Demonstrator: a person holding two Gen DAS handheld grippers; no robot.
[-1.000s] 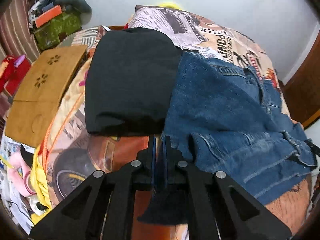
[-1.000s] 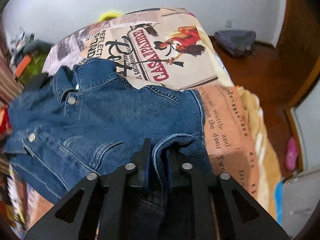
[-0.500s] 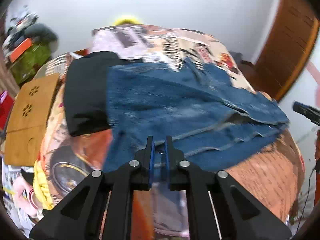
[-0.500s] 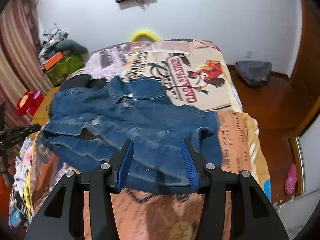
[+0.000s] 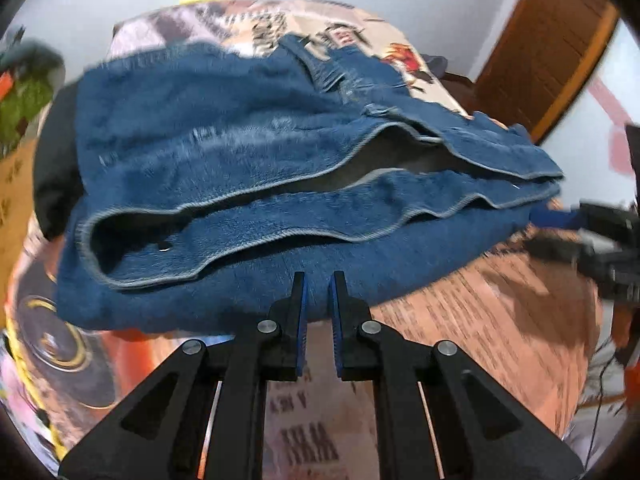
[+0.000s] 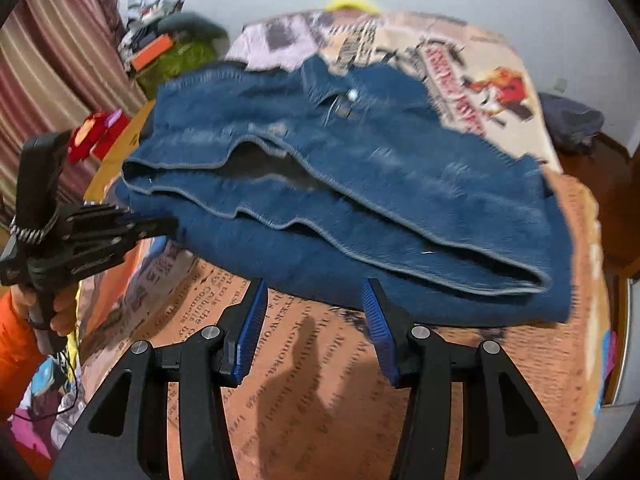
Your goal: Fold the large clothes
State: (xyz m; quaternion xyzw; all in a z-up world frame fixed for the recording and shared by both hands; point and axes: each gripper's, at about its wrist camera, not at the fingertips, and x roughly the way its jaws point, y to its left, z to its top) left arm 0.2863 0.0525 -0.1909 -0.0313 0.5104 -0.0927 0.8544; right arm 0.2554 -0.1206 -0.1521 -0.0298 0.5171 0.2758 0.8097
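A blue denim jacket (image 5: 280, 168) lies folded in layers on the printed bedspread (image 5: 480, 320); it also shows in the right wrist view (image 6: 360, 192). My left gripper (image 5: 318, 288) has its jaws a small gap apart at the jacket's near edge, with no cloth between them. It also shows at the left of the right wrist view (image 6: 120, 228), beside the jacket's left end. My right gripper (image 6: 314, 300) is open wide and empty, just short of the jacket's near edge. It appears blurred at the right of the left wrist view (image 5: 592, 224).
A folded black garment (image 5: 52, 176) lies under the jacket's left side. A wooden board (image 6: 120, 140) and cluttered shelves (image 6: 168, 48) stand left of the bed. A dark bag (image 6: 572, 120) lies on the floor at right. A wooden door (image 5: 540, 40) is at the right.
Both grippers let go of the denim jacket and drew back toward the near edge of the bed. The jacket was pulled over the black garment and now lies flat.
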